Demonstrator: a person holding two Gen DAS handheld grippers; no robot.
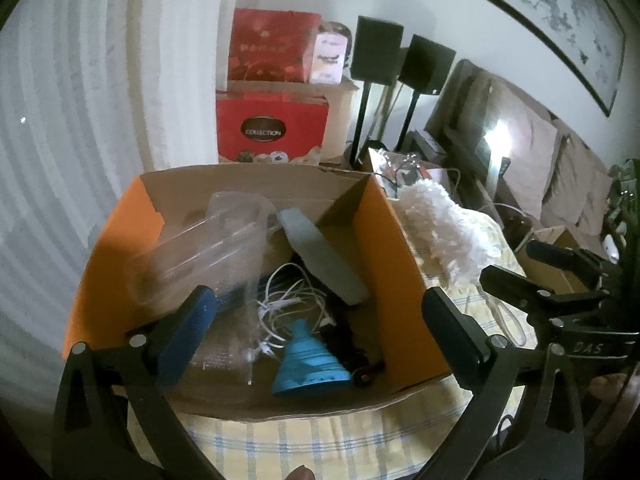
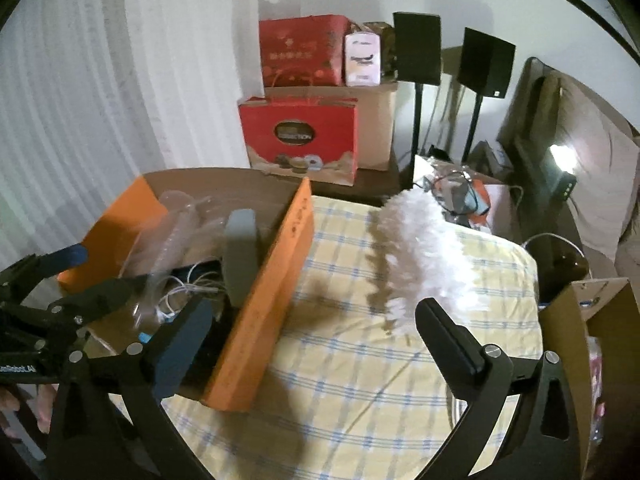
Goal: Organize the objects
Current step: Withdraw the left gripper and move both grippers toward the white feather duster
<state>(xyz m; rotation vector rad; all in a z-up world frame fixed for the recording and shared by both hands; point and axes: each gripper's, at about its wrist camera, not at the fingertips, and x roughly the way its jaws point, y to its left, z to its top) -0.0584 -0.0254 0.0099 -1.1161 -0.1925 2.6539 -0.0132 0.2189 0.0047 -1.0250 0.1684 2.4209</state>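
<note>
An open orange cardboard box [image 1: 394, 224] stands on a yellow checked cloth [image 1: 320, 440]. Inside it lie a clear plastic container [image 1: 208, 248], a grey flat piece [image 1: 320, 256], tangled white cables [image 1: 288, 304], a blue ribbed funnel [image 1: 308, 360] and some dark small items. My left gripper [image 1: 320, 320] hovers open over the box's near side, with nothing between its fingers. To the right of the box [image 2: 276, 280], a white fluffy duster [image 2: 420, 248] lies on the cloth. My right gripper [image 2: 316, 332] is open over the cloth beside the box wall, short of the duster, and holds nothing.
Red gift bags [image 2: 300, 140] and a cardboard box are stacked against the far wall, beside two black speakers on stands [image 2: 416, 48]. A brown cardboard box [image 2: 592, 320] stands at the right edge. Cluttered cables and packets [image 2: 460, 192] lie behind the duster. Pillows line the right side.
</note>
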